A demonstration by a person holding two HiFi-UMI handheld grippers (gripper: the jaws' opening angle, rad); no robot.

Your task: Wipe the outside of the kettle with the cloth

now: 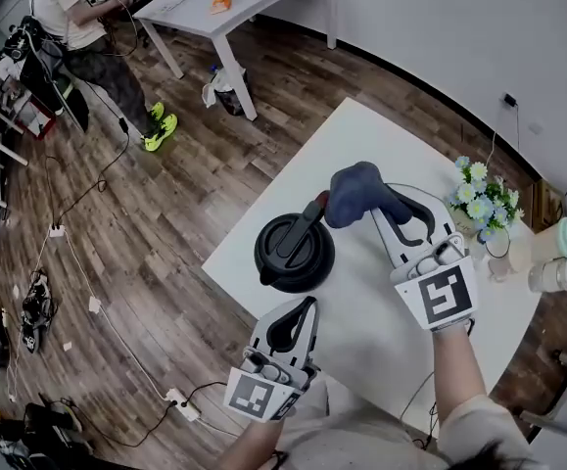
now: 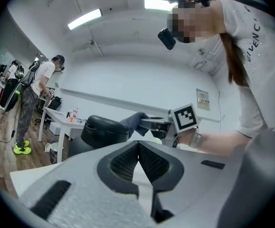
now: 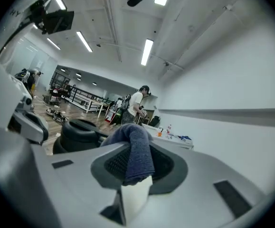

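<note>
Beside kettle, cloth pinched in right claw

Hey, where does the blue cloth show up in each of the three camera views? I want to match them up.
Head view: the blue cloth sits upper centre, gripped by the right gripper, just right of the kettle.
Left gripper view: mid-frame, a dark fold poking out right of the kettle's top.
Right gripper view: centre foreground, pinched between the tongs.
Shared landmark: the kettle, left of the cloth in every view.
</note>
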